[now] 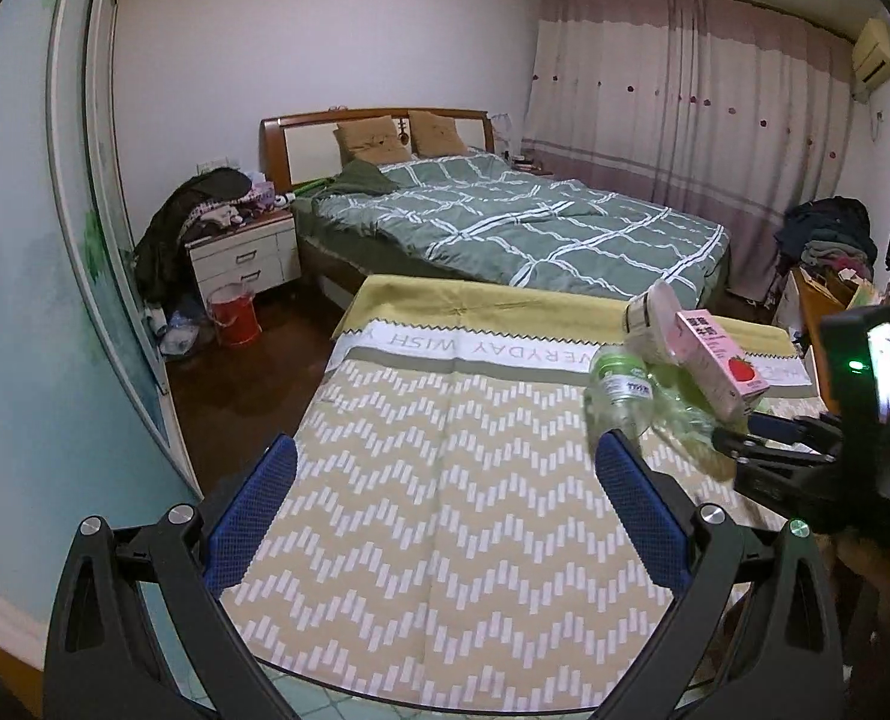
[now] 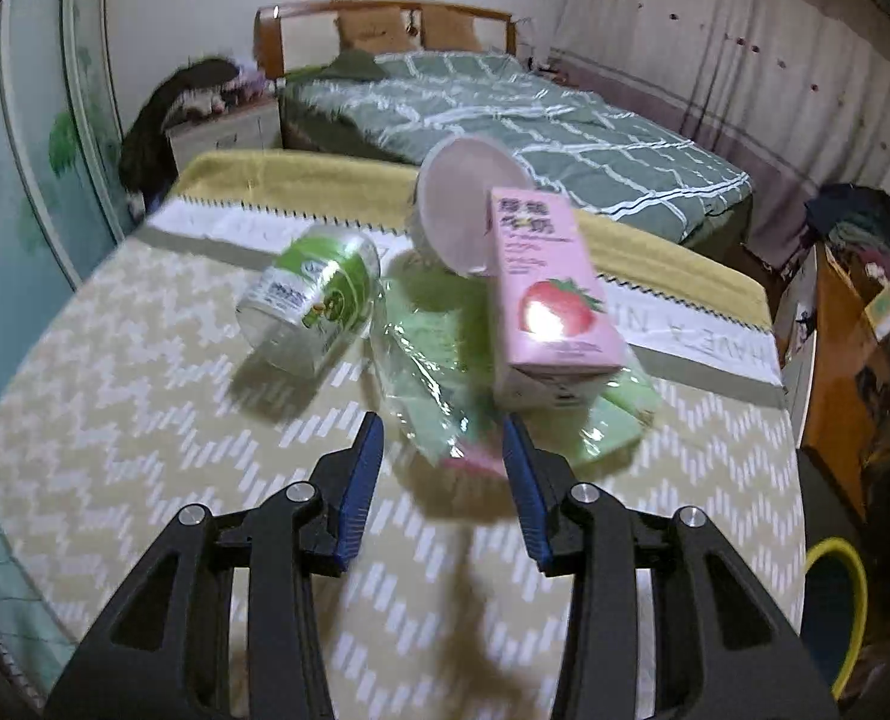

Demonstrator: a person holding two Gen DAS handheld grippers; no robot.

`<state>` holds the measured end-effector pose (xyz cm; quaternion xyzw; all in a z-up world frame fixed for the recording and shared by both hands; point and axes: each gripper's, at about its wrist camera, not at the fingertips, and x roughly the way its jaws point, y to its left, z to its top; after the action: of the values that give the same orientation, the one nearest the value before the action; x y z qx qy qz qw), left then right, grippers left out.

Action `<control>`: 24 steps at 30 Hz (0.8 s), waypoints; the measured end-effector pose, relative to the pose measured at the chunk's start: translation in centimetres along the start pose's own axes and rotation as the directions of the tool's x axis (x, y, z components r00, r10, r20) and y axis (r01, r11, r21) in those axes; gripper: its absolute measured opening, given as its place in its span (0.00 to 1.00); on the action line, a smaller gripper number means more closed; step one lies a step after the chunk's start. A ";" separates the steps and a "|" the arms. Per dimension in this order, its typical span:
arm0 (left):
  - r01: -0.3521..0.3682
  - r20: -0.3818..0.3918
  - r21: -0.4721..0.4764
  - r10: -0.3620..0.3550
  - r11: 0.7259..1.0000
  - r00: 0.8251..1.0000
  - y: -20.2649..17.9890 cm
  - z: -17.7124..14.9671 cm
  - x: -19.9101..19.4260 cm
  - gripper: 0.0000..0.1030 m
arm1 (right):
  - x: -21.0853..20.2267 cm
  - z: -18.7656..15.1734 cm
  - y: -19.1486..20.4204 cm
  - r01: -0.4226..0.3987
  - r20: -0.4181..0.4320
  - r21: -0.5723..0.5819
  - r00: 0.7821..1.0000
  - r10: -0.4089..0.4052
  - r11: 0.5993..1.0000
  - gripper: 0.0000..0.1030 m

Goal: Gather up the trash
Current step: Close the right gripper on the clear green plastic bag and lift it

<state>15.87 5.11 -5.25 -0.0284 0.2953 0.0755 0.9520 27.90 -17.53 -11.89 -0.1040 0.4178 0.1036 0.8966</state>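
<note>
- Right gripper point(image 2: 443, 441) hangs over the table point(image 2: 144, 396), blue pads apart with nothing pinched, tips just short of a crinkled green wrapper point(image 2: 438, 372).
- Left gripper point(image 1: 445, 468) spreads wide above bare tablecloth, empty.
- Trash sits together: a pink strawberry milk carton point(image 2: 556, 294) upright on the wrapper, a plastic bottle point(image 2: 312, 300) lying beside, a clear cup point(image 2: 463, 210) behind.

The tablecloth point(image 2: 144, 372) looked matt woven cloth. The bottle point(image 2: 309, 300) was clear glossy plastic, the carton point(image 2: 550, 294) smooth printed card, the wrapper point(image 2: 432, 360) shiny crinkled film.
</note>
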 end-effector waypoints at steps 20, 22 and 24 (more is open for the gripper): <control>-0.024 -0.028 -0.002 0.024 1.000 0.999 0.3 -1.1 1.3 0.95 | -0.3 -0.7 0.5 -0.163 -0.034 0.016 0.986 0.163 0.986 0.10; -0.020 -0.031 -0.003 0.020 1.000 0.999 0.3 -1.4 1.1 0.95 | -1.7 -1.1 0.3 -0.197 -0.022 0.027 0.980 0.198 0.980 0.10; -0.016 -0.033 -0.001 0.016 1.000 0.999 0.3 -1.4 1.2 0.95 | -2.6 -1.5 0.1 -0.234 -0.015 0.051 0.972 0.235 0.971 0.10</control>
<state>15.96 5.38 -7.10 -0.0278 0.3111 0.0828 0.9464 25.13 -18.15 -10.84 -0.0332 0.4390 0.1974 0.8759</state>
